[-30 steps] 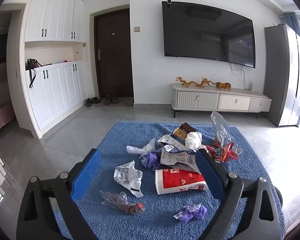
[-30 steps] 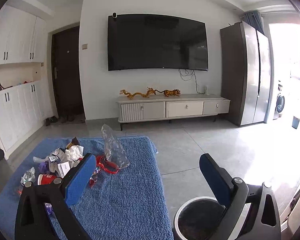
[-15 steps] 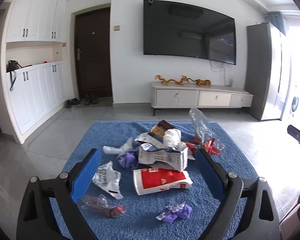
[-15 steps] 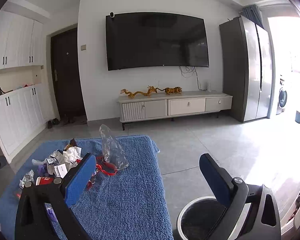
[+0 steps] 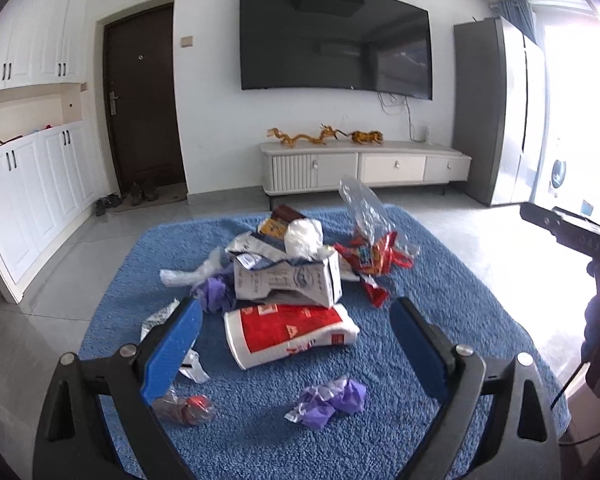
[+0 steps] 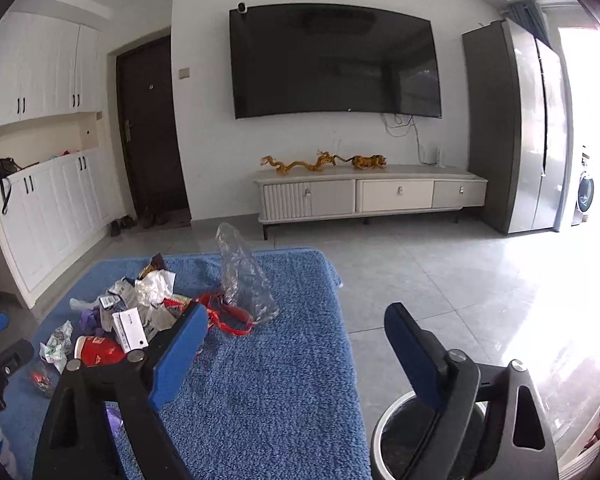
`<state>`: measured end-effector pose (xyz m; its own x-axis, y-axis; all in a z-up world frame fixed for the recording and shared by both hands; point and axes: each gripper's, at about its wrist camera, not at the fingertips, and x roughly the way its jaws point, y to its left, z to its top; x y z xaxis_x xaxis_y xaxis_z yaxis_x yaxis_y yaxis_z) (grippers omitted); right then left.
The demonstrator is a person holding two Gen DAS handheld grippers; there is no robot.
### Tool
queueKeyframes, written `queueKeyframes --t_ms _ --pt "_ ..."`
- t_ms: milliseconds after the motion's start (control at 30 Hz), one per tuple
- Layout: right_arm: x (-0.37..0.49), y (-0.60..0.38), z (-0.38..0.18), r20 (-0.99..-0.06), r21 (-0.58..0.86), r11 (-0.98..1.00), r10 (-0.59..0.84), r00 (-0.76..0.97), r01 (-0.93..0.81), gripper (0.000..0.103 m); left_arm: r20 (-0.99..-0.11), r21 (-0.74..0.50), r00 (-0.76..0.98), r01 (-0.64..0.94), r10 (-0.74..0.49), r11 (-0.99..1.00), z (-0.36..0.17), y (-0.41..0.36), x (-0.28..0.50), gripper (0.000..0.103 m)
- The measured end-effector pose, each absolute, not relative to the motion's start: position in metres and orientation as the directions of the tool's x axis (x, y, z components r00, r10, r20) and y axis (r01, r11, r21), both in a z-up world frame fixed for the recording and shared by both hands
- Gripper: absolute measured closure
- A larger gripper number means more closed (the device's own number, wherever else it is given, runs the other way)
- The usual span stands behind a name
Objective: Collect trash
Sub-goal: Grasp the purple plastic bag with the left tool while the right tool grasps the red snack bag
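Left gripper spread wide, empty, framing red-and-white paper cup amid trash on blue rug; right gripper closing on nothing, beside bin; likely fault: cup crushing or slipping under uneven pinch

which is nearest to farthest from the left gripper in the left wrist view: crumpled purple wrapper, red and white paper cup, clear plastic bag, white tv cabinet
1. Crumpled purple wrapper, just ahead of the open left gripper, on the blue rug.
2. Red and white paper cup, lying on its side, mid-rug.
3. Clear plastic bag, standing up at the pile's far right.
4. White TV cabinet, against the back wall.
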<state>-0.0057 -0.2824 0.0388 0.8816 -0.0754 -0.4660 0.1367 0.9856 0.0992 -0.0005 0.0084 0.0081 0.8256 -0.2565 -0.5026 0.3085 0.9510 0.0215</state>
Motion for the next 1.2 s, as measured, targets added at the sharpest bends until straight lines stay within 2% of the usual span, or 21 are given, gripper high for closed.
queueKeyframes --t_ms 167,233,367,433,633,700,733,833,867,933,1133,1167,1200 --pt "0.004 -0.275 0.029 -0.494 0.099 0.989 -0.047 0.868 0.11 0.019 -0.552 0.015 0.777 0.371 -0.301 0.929 -0.011 0.006 0.002 0.009" --pt "0.01 -0.273 0.026 -0.507 0.101 0.99 -0.031 0.862 0.095 0.02 -0.584 0.007 0.744 0.406 -0.326 0.914 -0.022 0.003 0.003 0.012" --pt "0.023 -0.263 0.016 -0.538 0.106 0.993 0.012 0.843 0.053 0.021 -0.661 -0.039 0.659 0.447 -0.359 0.894 -0.048 0.002 0.011 0.025" --pt "0.032 -0.258 0.011 -0.553 0.121 0.992 0.05 0.832 0.021 0.022 -0.687 -0.061 0.63 0.447 -0.362 0.892 -0.06 0.003 0.017 0.026" --pt "0.064 -0.243 -0.002 -0.588 0.164 0.984 0.149 0.795 -0.063 0.027 -0.72 -0.075 0.6 0.434 -0.35 0.898 -0.081 0.004 0.034 0.028" --pt "0.077 -0.236 -0.008 -0.6 0.178 0.98 0.181 0.78 -0.09 0.032 -0.732 -0.09 0.578 0.442 -0.36 0.893 -0.085 0.002 0.038 0.042" --pt "0.084 -0.234 -0.011 -0.604 0.192 0.976 0.201 0.771 -0.104 0.036 -0.738 -0.106 0.561 0.453 -0.375 0.885 -0.088 0.001 0.04 0.043" --pt "0.105 -0.226 -0.02 -0.62 0.227 0.965 0.248 0.744 -0.132 0.04 -0.739 -0.115 0.547 0.474 -0.394 0.873 -0.09 -0.002 0.039 0.05" --pt "0.112 -0.224 -0.024 -0.624 0.242 0.96 0.265 0.735 -0.14 0.041 -0.741 -0.12 0.539 0.48 -0.401 0.869 -0.09 -0.003 0.039 0.056" --pt "0.123 -0.221 -0.03 -0.631 0.274 0.95 0.294 0.718 -0.149 0.045 -0.742 -0.125 0.532 0.489 -0.408 0.863 -0.092 -0.005 0.039 0.057" --pt "0.15 -0.221 -0.045 -0.646 0.366 0.922 0.349 0.679 -0.126 0.045 -0.736 -0.13 0.527 0.507 -0.426 0.852 -0.09 -0.005 0.036 0.06" --pt "0.153 -0.22 -0.047 -0.648 0.373 0.919 0.356 0.673 -0.126 0.046 -0.733 -0.131 0.527 0.511 -0.43 0.849 -0.09 -0.005 0.035 0.065" --pt "0.155 -0.219 -0.049 -0.653 0.377 0.917 0.362 0.666 -0.129 0.057 -0.734 -0.133 0.525 0.512 -0.432 0.848 -0.089 -0.006 0.035 0.065"
